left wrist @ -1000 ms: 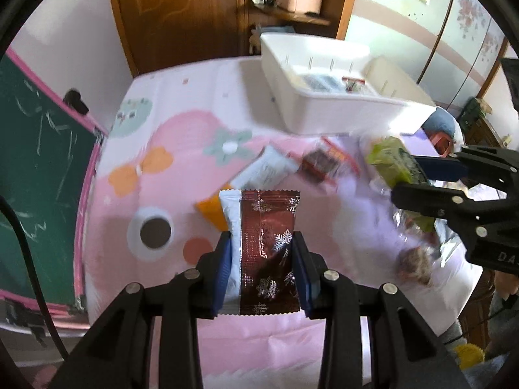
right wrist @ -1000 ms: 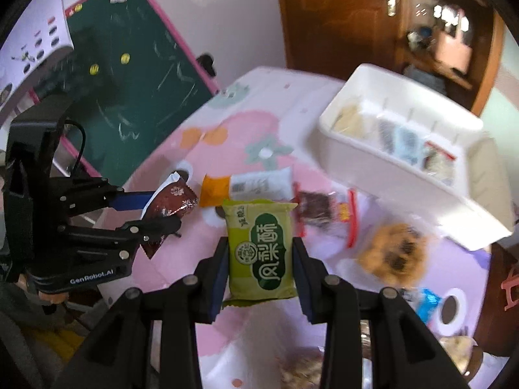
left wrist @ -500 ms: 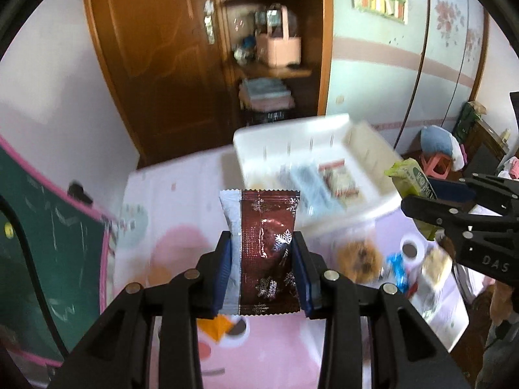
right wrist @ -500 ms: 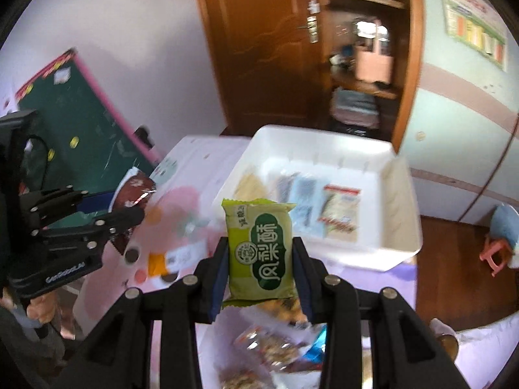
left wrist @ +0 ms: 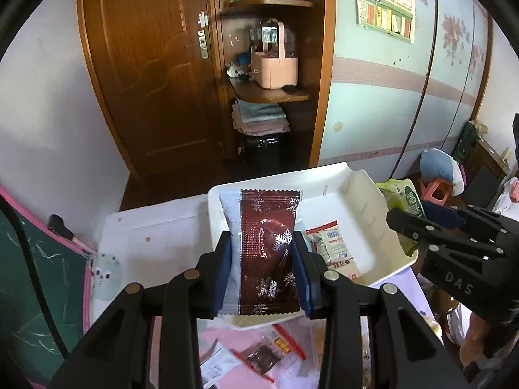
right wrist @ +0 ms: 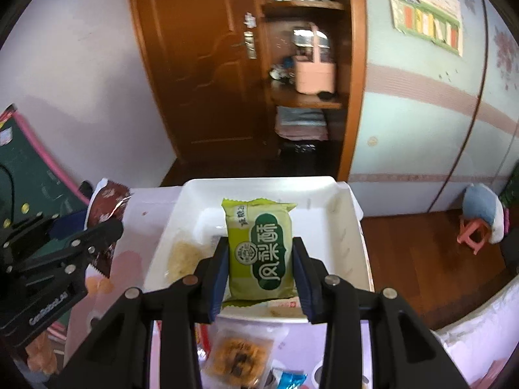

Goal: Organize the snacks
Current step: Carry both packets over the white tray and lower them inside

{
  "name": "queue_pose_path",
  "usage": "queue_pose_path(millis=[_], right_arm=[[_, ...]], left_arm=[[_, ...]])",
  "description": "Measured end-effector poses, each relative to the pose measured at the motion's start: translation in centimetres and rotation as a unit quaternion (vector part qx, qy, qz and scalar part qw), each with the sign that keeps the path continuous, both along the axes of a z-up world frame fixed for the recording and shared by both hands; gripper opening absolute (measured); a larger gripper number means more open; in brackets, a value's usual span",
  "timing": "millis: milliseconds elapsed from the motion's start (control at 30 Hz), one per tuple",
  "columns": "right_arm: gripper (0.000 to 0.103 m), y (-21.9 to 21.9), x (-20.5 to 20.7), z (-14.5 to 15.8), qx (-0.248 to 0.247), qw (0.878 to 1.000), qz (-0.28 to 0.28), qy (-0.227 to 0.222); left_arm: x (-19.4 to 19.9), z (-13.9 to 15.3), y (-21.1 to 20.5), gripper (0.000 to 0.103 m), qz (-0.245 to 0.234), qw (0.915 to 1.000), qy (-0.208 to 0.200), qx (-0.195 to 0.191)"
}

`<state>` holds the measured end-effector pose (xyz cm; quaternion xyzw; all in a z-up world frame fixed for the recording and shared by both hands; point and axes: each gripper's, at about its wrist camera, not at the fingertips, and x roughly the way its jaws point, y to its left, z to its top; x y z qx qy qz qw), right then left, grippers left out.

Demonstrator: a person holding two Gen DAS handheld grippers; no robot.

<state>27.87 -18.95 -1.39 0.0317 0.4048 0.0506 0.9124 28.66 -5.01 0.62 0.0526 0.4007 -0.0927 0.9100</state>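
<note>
My left gripper (left wrist: 263, 267) is shut on a dark red snack packet with white snowflakes (left wrist: 267, 249) and holds it above the near side of a white bin (left wrist: 373, 207). My right gripper (right wrist: 261, 259) is shut on a green pastry packet (right wrist: 261, 249) and holds it over the same white bin (right wrist: 343, 227). The bin holds a few snack packets (left wrist: 335, 248). The right gripper also shows at the right of the left wrist view (left wrist: 418, 223). The left gripper shows at the left of the right wrist view (right wrist: 103, 230), beside the bin.
Loose snacks lie on the pink table in front of the bin: a cookie packet (right wrist: 238, 358) and a red-edged packet (left wrist: 266, 356). A green chalkboard (left wrist: 29, 291) stands at the left. A wooden door (left wrist: 155, 74) and shelves are behind the table.
Both grippers have risen from the table and moved forward with their packets, from over the loose snacks to over the white bin.
</note>
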Motion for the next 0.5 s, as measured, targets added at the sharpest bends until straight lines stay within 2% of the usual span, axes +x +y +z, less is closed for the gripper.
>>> queue_pose_path(millis=[267,500], right_arm=[[0.037,-1.2,2.4,-3.4,-0.002,0.999,-0.031,0.035],[0.037,-0.8,3.7,-4.7,-0.013,0.998,-0.036,0.047]], left_arm=[[2.9,-4.1,-1.4,0.034,0.002,0.9993,0.036,0.004],[4.0,-5.8,-1.7,0.034,0.003,0.9987,0.05,0.008]])
